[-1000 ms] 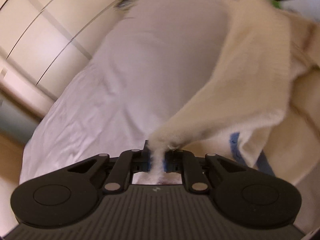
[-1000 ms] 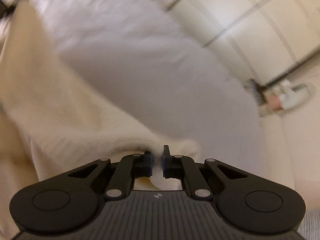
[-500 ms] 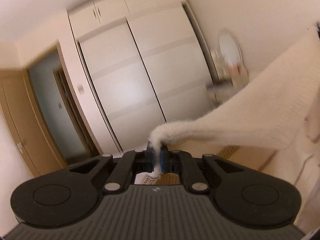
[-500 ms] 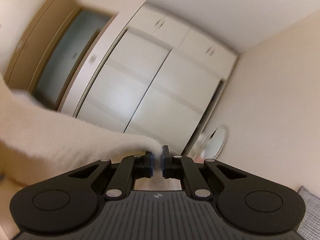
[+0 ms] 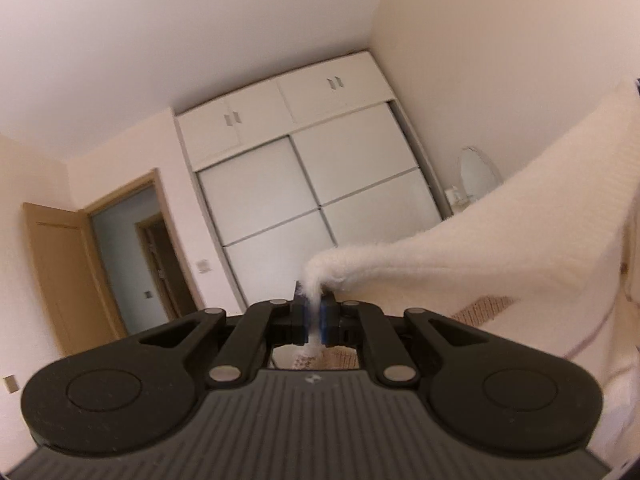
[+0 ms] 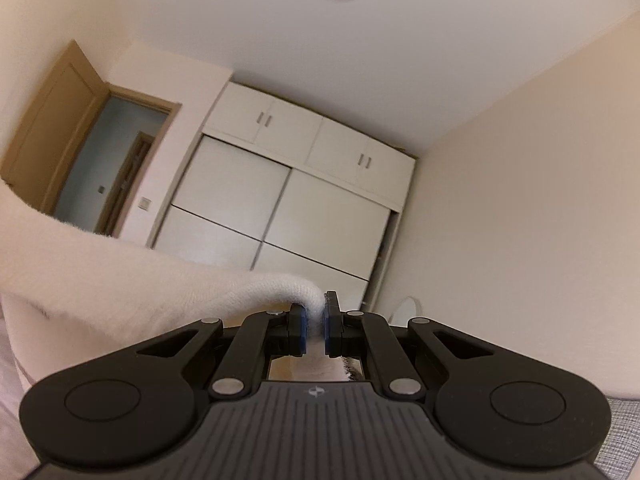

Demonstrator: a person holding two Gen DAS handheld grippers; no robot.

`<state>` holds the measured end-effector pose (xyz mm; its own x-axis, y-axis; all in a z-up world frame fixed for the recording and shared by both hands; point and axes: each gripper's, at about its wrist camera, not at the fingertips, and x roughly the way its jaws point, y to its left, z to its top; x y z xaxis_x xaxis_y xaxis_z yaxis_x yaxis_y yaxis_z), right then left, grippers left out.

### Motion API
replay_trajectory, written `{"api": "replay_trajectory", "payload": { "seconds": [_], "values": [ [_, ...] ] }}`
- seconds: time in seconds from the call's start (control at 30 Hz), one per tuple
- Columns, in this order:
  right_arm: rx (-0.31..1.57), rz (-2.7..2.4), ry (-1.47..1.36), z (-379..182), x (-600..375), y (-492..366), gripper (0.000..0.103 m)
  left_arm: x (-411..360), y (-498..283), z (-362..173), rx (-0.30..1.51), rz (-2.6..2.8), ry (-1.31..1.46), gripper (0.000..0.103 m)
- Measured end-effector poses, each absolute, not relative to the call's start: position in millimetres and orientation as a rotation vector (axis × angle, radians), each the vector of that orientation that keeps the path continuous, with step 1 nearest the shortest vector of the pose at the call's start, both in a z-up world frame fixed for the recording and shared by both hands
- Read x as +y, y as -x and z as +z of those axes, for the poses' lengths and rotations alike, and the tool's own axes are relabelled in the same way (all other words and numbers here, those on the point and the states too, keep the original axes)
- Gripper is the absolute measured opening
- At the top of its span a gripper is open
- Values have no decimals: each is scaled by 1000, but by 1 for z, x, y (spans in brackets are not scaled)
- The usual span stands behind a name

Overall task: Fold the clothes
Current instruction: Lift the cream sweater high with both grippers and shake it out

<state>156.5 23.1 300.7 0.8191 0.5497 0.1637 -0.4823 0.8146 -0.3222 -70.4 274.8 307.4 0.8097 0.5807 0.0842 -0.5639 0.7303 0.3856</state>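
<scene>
Your left tongs [image 5: 313, 317] are clamped on a pinch of the cream knit garment [image 5: 500, 248], and your right tongs [image 6: 315, 328] bite its other edge, so it hangs in the air, stretched between them, with both cameras tilted up at the wardrobe [image 6: 288, 200]. Each hold is only a thin fuzzy edge: pull the tongs further apart and I'd expect one corner to slip free and the garment to drop crooked.
</scene>
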Motion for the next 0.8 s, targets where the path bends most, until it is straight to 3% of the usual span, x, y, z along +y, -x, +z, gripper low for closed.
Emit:
{"api": "replay_trajectory", "payload": {
  "seconds": [0.3, 0.47, 0.63, 0.8],
  "values": [
    [-229, 786, 257, 316, -8, -69, 6, 219, 198, 325, 18, 820, -394, 6],
    [-186, 885, 279, 321, -25, -42, 6, 197, 226, 329, 67, 864, -409, 6],
    [-167, 929, 321, 339, -7, -42, 6, 246, 195, 319, 134, 852, -385, 6],
    [-57, 903, 408, 318, 82, -104, 6, 327, 124, 285, 245, 788, -306, 6]
  ]
}}
